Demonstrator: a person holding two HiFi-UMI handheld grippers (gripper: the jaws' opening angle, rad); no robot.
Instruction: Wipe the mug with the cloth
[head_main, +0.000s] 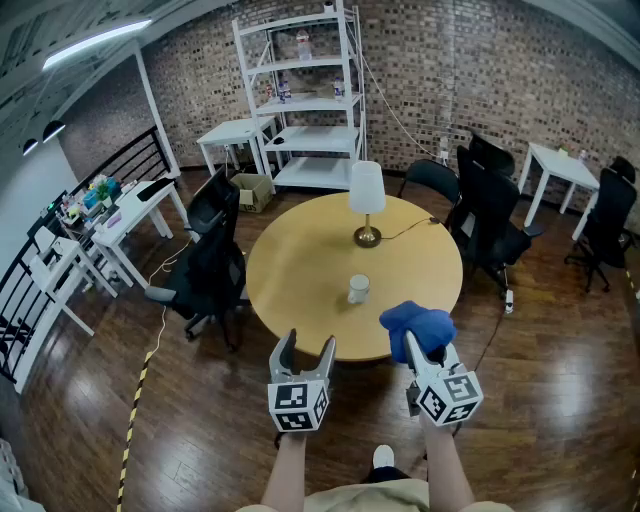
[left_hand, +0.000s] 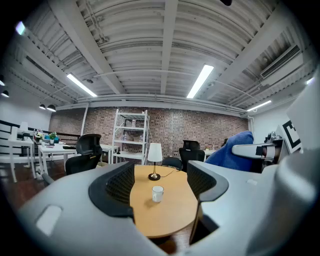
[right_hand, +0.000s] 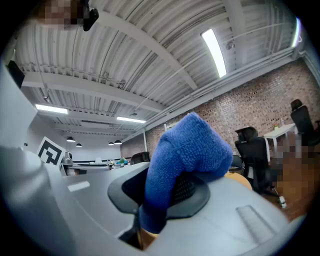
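Right hand-held gripper (head_main: 425, 348) clamping cloth (head_main: 417, 322), mug (head_main: 358, 289) well inside table (head_main: 300, 270) edge

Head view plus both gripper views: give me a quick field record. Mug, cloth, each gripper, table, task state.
mug: white, upright, alone near the table's near edge
cloth: blue, bunched over the right gripper's jaws
left gripper: open, empty, lined up on the mug
right gripper: shut on the cloth
table: round, wooden; both grippers short of it
lamp: on the table behind the mug
task state: wiping not yet begun
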